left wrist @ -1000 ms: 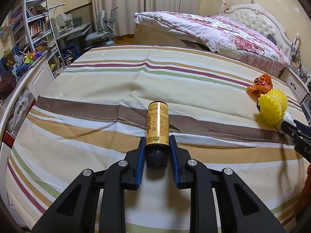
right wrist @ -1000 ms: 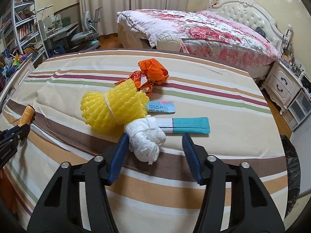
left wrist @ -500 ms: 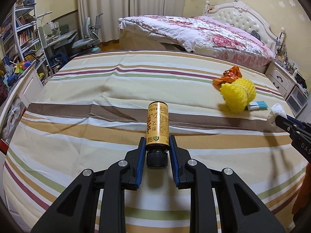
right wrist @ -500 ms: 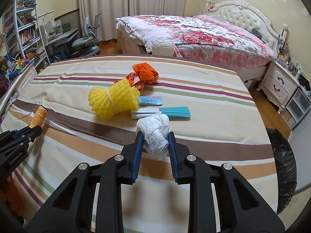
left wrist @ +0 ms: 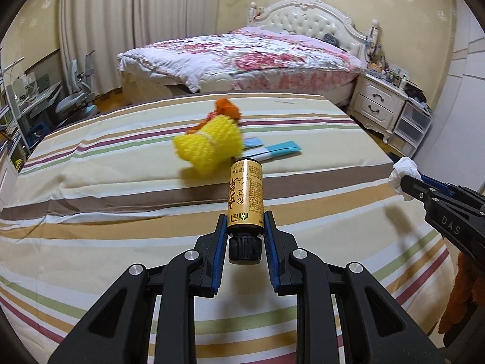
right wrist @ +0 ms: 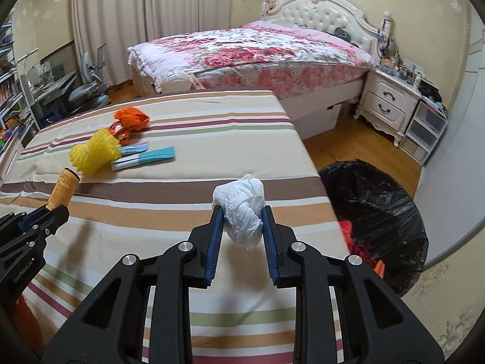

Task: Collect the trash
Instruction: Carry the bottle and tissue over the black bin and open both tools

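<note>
My left gripper [left wrist: 245, 227] is shut on a small gold-labelled bottle [left wrist: 246, 195] with a black cap, held above the striped bed cover [left wrist: 91, 212]. My right gripper [right wrist: 241, 221] is shut on a crumpled white tissue wad [right wrist: 242, 209], lifted off the cover near its right edge. Still lying on the cover are a yellow foam net [right wrist: 92, 151], an orange wrapper [right wrist: 130, 118] and a teal-and-white packet [right wrist: 145, 157]. A black trash bag [right wrist: 379, 212] stands open on the floor to the right of the bed. The tissue wad [left wrist: 404, 176] and right gripper [left wrist: 409, 183] also show at the left wrist view's right edge.
A second bed with a floral quilt [right wrist: 257, 51] stands behind. A white nightstand [right wrist: 391, 103] and plastic drawers [right wrist: 424, 133] line the right wall. A desk, chair [right wrist: 88, 91] and bookshelves fill the left side. Wooden floor [right wrist: 333, 139] lies between the beds.
The right gripper closed on the tissue wad and lifted it. Both grippers swung rightward with their loads; the trash bag has come into the right wrist view.
</note>
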A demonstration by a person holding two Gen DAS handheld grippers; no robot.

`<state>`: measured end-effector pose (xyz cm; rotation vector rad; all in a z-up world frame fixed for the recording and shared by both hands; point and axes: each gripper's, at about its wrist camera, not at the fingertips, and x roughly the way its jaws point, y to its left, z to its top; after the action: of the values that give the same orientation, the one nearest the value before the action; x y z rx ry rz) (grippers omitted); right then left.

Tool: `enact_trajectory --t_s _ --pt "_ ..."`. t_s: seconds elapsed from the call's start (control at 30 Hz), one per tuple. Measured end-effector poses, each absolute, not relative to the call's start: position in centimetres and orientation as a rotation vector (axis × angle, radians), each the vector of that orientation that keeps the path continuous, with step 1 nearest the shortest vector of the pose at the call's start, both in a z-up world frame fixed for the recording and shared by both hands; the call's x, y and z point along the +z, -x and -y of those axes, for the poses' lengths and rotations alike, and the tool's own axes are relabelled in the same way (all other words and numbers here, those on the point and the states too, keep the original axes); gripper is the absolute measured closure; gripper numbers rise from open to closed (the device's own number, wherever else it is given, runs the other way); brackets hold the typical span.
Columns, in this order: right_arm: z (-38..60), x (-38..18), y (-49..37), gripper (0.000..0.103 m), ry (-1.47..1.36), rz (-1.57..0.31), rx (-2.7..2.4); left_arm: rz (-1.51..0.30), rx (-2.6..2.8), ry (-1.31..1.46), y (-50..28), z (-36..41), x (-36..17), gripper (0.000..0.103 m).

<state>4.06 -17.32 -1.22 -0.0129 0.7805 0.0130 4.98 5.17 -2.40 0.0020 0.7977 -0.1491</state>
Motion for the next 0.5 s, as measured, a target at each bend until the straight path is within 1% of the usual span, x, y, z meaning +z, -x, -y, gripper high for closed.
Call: enact_trajectory --t_s 0.2,0.5 --pt "22.6 -1.4 -3.9 0.078 -0.028 -0.768 -0.111 -0.791 -0.262 -0.044 -6.0 0.9 -2.4 0.078" --pt "28.5 -2.4 -4.2 0.077 -0.095 -0.767 -0.217 -0.777 -0.359 -0.09 -7.9 7.7 -2.4 0.078"
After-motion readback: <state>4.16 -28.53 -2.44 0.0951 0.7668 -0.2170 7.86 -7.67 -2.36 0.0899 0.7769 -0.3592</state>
